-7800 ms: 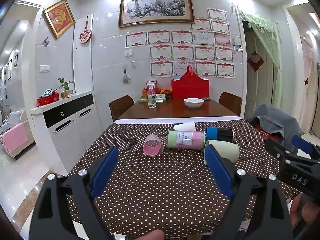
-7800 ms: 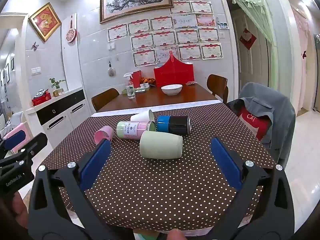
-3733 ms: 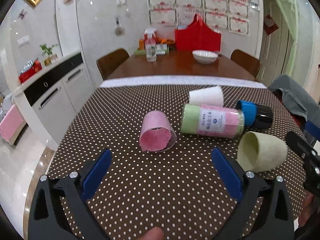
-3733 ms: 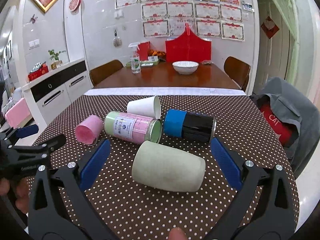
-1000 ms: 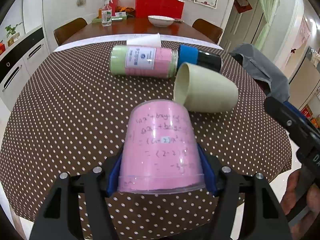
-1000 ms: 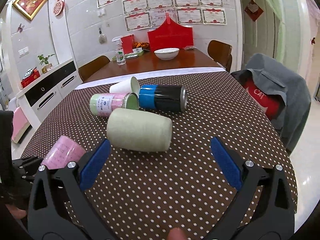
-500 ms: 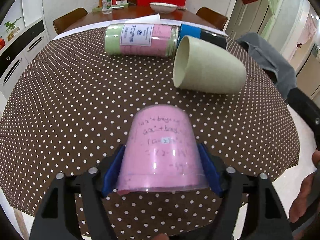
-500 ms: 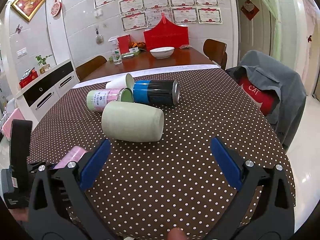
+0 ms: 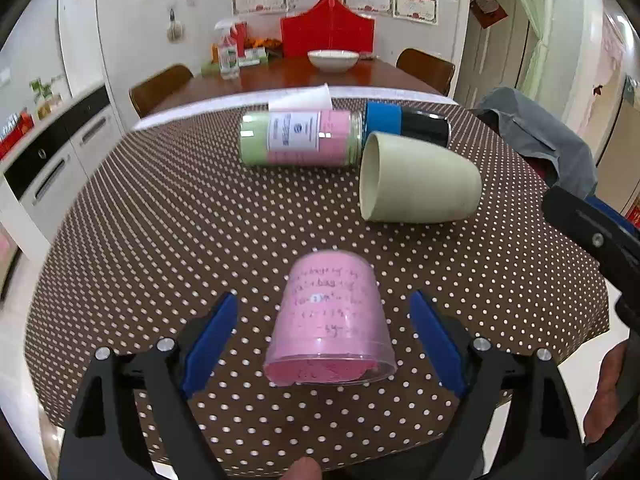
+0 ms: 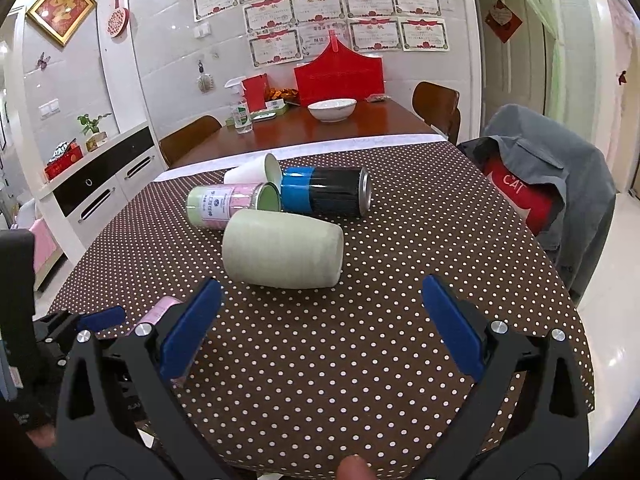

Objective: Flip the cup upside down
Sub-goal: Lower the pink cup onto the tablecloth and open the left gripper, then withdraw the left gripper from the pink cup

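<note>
We see the pink cup [image 9: 331, 320] mouth-down on the counter [image 9: 160, 216], both the left hand-held gripper [image 9: 324, 332] and right hand-held gripper [image 10: 320, 320] released, grasping nothing.

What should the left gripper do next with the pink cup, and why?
Probably draw the left gripper straight back, clear of the pink cup. The cup stands mouth-down on the dotted tablecloth, and both blue pads sit apart from its sides, so it looks released. Backing off without brushing it should keep it standing. The green cup lies on its side.
</note>
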Action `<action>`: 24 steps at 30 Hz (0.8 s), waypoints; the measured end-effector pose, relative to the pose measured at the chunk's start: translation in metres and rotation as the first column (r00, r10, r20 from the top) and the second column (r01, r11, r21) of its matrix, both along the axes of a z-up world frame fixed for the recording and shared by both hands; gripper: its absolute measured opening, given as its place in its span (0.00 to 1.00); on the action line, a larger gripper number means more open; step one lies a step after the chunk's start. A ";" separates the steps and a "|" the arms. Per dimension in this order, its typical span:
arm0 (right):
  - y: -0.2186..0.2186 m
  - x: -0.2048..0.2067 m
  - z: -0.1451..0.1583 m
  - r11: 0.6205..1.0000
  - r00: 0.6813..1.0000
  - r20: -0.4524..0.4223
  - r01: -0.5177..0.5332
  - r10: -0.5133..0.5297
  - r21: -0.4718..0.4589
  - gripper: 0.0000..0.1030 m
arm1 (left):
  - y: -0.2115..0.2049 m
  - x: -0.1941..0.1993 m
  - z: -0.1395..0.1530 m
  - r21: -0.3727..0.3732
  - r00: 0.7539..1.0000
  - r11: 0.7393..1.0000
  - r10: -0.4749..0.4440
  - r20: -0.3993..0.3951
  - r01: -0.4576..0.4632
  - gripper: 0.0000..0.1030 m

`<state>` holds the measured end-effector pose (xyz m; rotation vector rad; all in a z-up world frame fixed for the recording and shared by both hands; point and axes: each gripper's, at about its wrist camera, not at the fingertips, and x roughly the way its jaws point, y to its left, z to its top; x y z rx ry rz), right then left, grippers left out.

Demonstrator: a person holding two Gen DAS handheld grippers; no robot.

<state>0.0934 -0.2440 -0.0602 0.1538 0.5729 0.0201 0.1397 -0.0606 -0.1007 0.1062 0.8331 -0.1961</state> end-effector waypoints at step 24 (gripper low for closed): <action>0.036 -0.007 0.030 0.998 0.998 0.044 -0.049 0.051 -0.033 0.95 | 0.049 -0.039 0.053 -0.054 0.982 0.997 0.066 0.179 -0.058 0.92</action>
